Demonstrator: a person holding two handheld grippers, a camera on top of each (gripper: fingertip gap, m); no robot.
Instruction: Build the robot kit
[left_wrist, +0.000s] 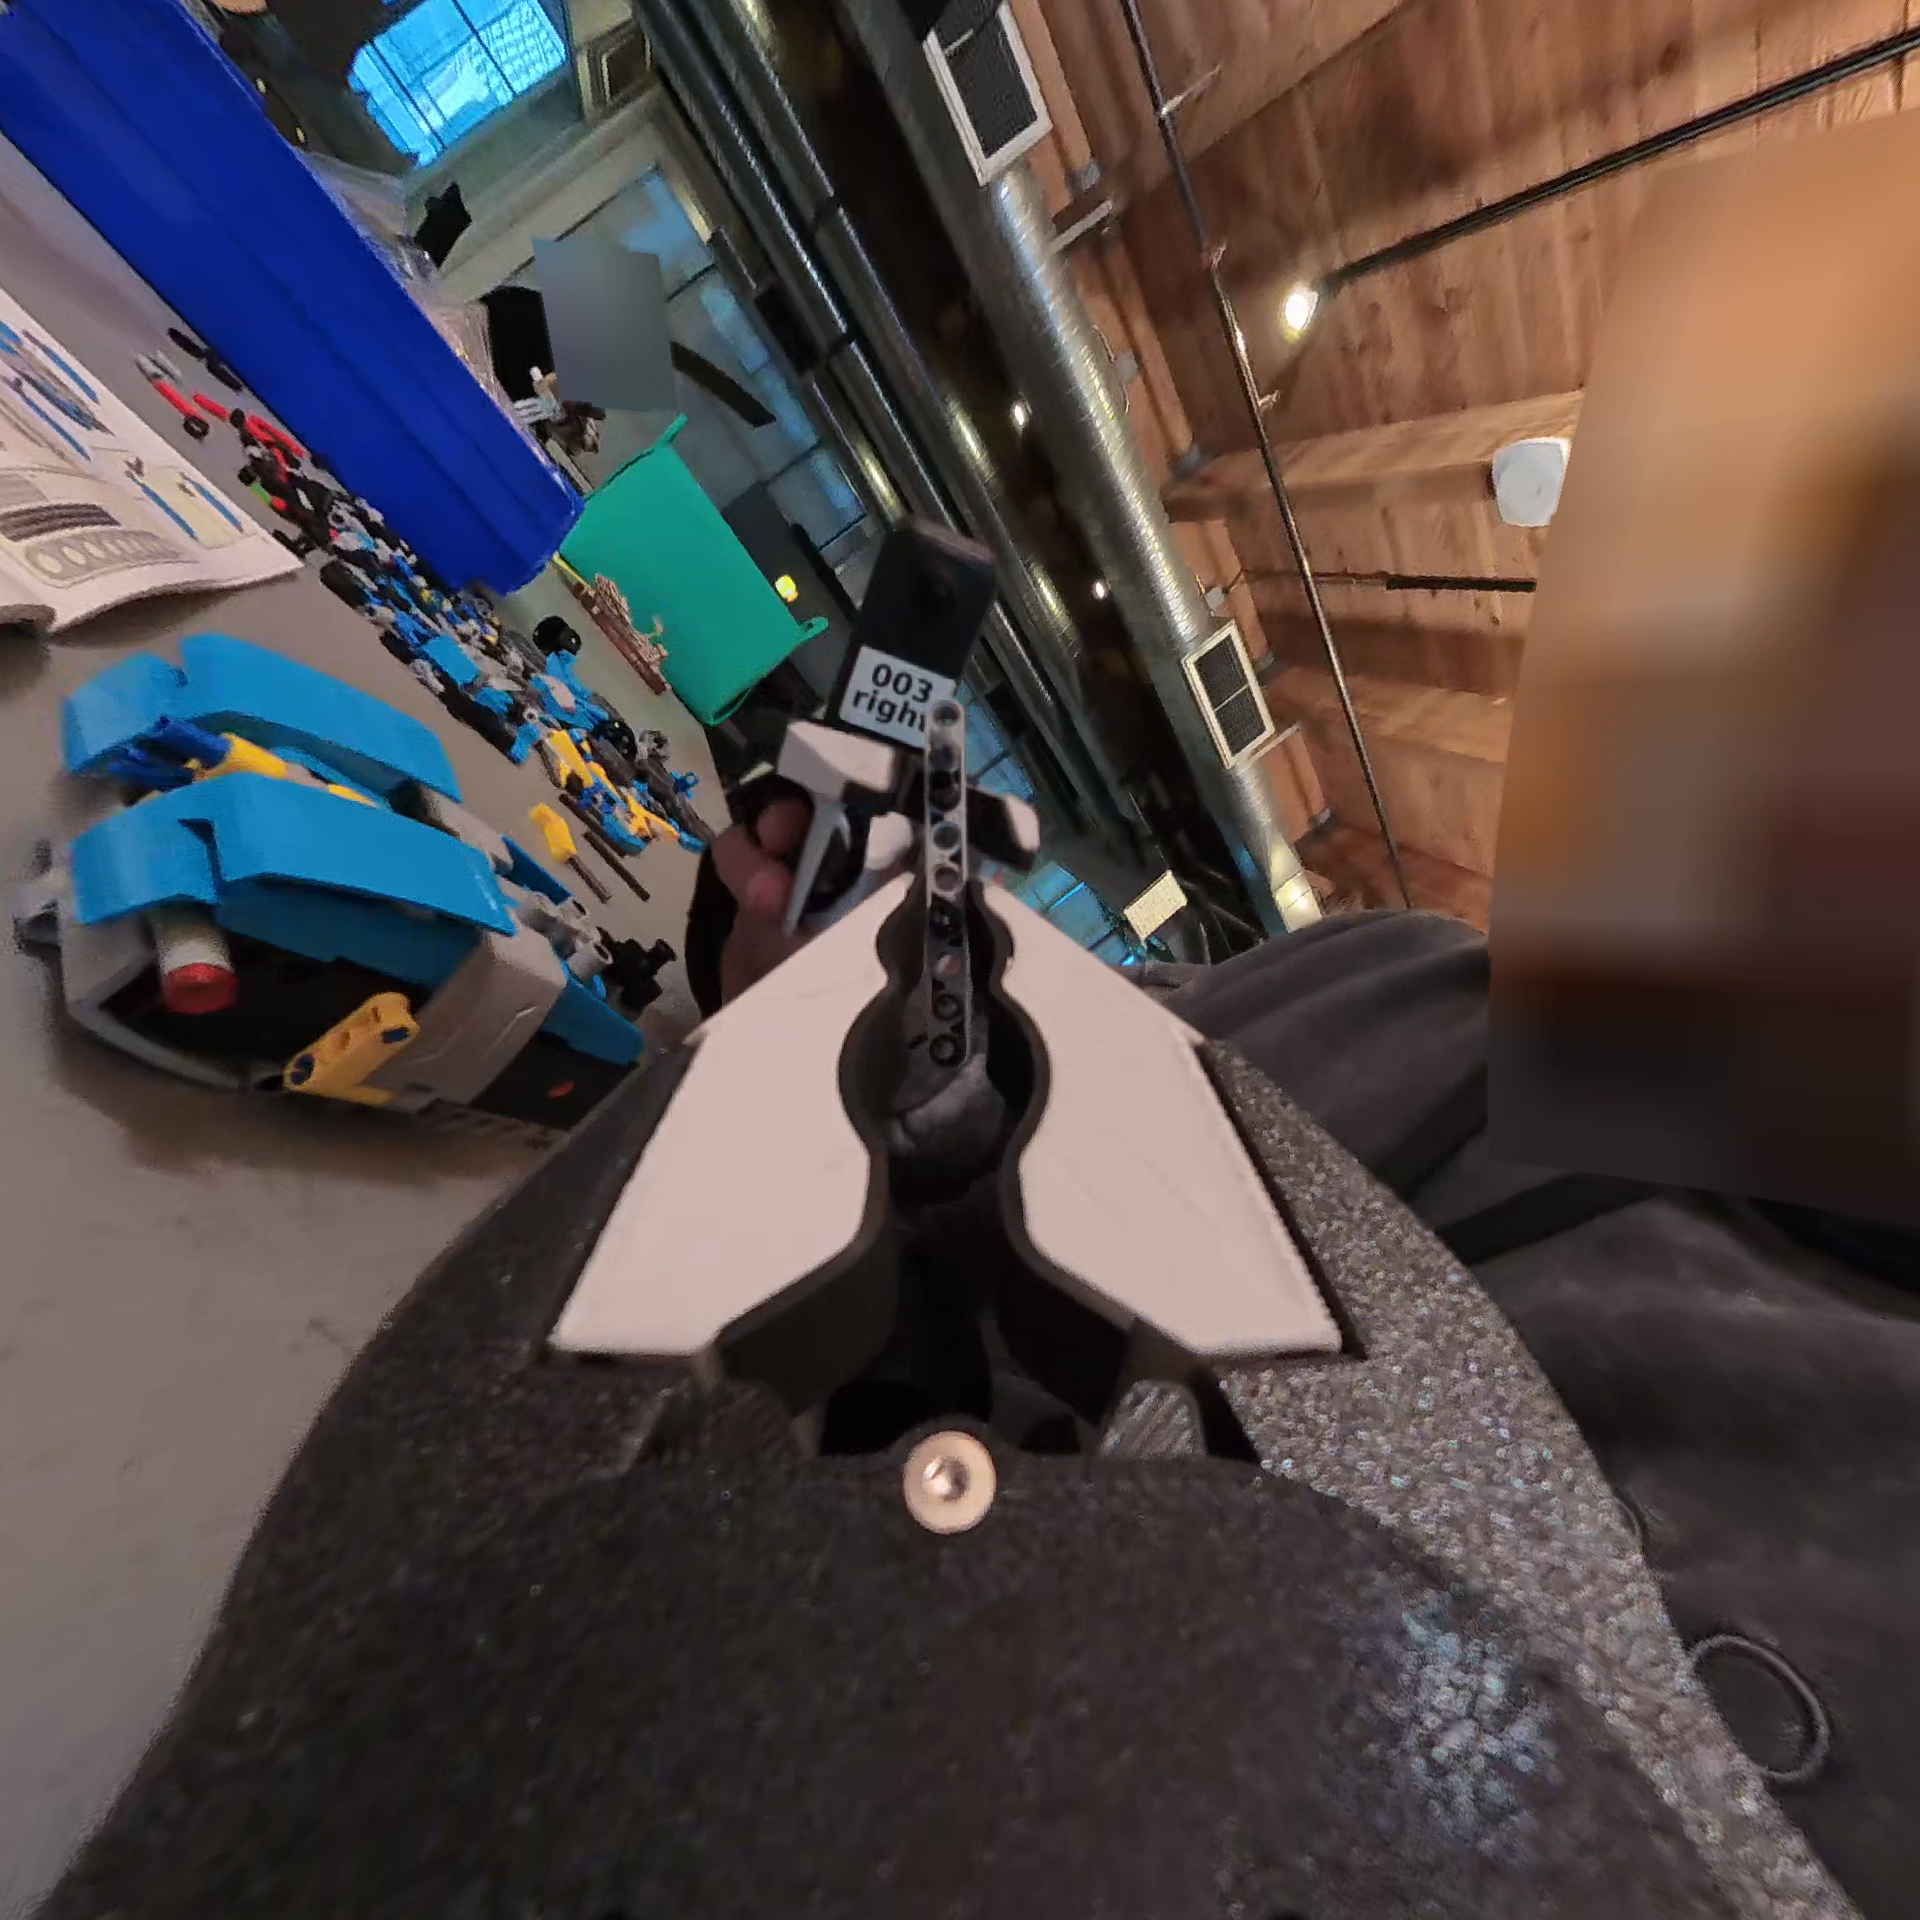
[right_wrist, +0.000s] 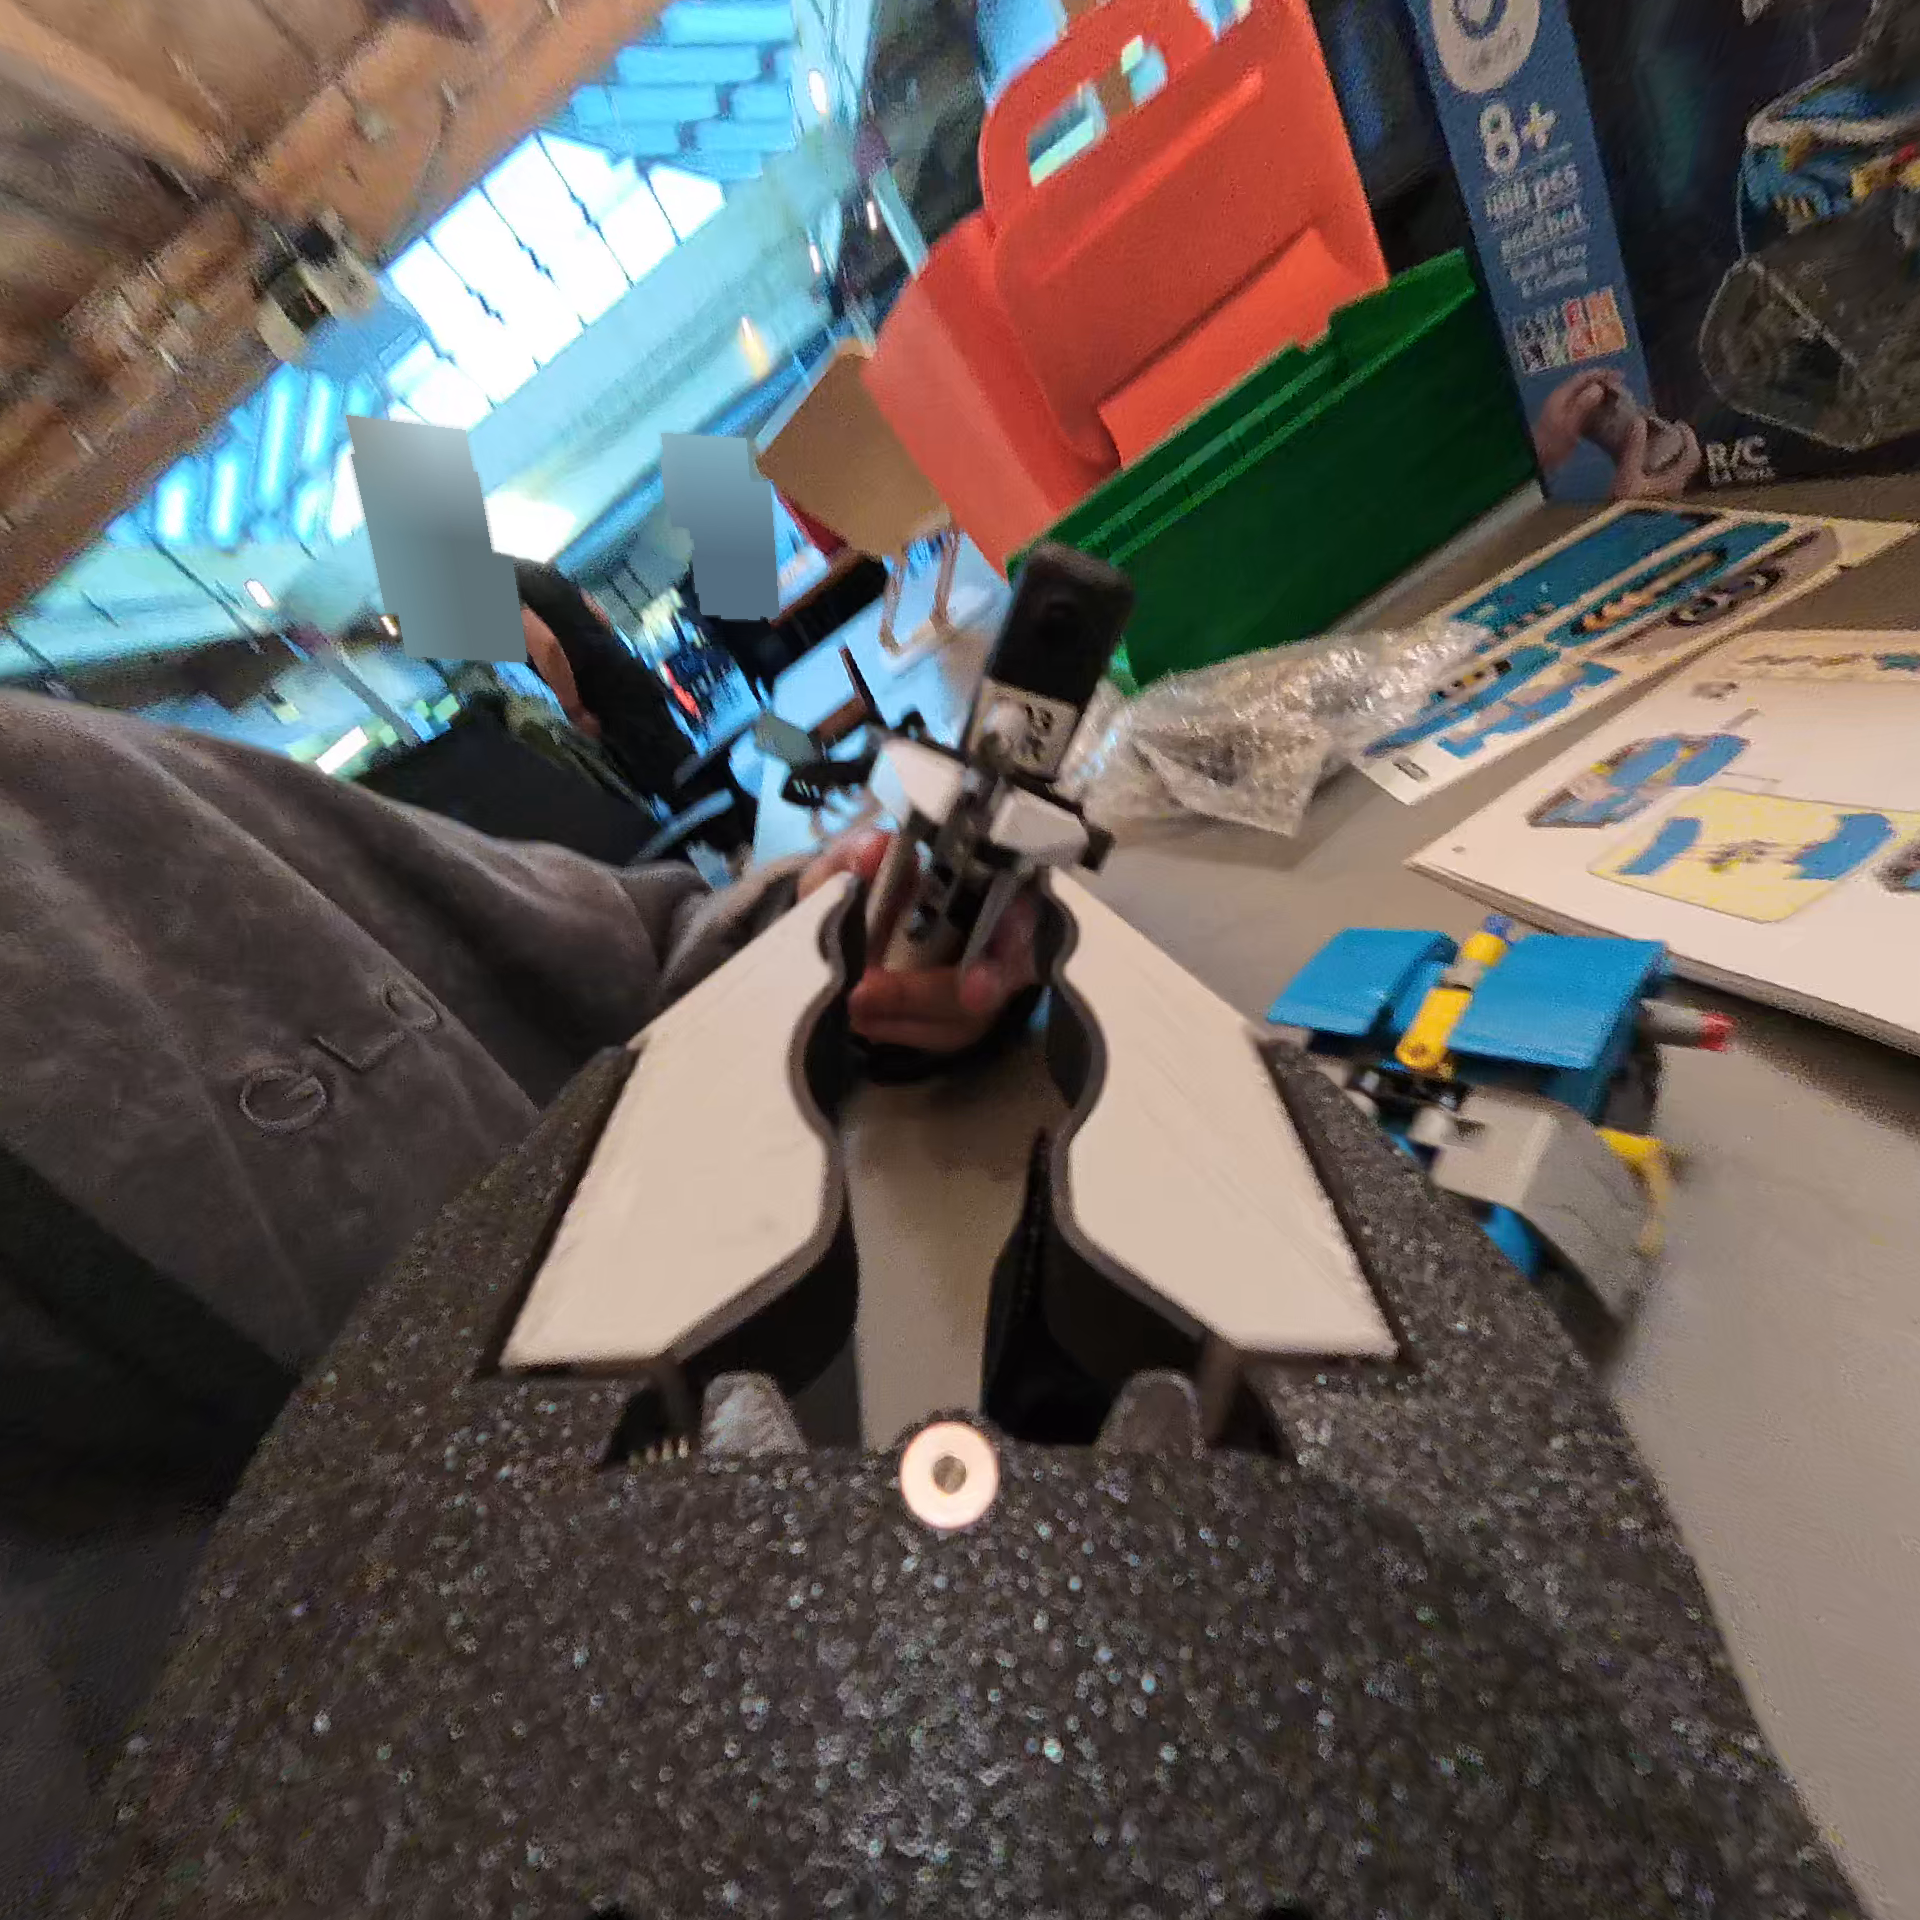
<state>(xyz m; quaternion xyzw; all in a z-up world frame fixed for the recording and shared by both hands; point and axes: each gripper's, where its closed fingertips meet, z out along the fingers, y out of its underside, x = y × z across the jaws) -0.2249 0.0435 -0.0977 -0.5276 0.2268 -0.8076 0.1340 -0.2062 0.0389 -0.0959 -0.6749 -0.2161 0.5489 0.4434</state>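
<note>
My left gripper (left_wrist: 948, 894) is shut on a grey perforated beam (left_wrist: 945, 810), which sticks out past its white fingertips (left_wrist: 831, 997). The beam's far end lies between the fingers of my right gripper (left_wrist: 925, 800), held in a hand just beyond. In the right wrist view my right gripper (right_wrist: 948, 888) is open, its white fingers (right_wrist: 727, 1122) spread. The left gripper (right_wrist: 961, 831) faces it close up with the beam (right_wrist: 951, 862) pointing at it. Both are held above the grey table (left_wrist: 156, 1299). I cannot tell whether the right fingers touch the beam.
A part-built blue, grey and yellow brick model (left_wrist: 312, 914) (right_wrist: 1486, 1060) lies on the table. Loose pieces (left_wrist: 499, 665), an instruction booklet (left_wrist: 94, 468) (right_wrist: 1714, 831), a plastic bag (right_wrist: 1247, 727), a blue bin (left_wrist: 260, 239), a green bin (right_wrist: 1299, 499) and an orange box (right_wrist: 1143, 260) lie around it. Only a small space, under 4 cm, lies between the two pairs of fingers.
</note>
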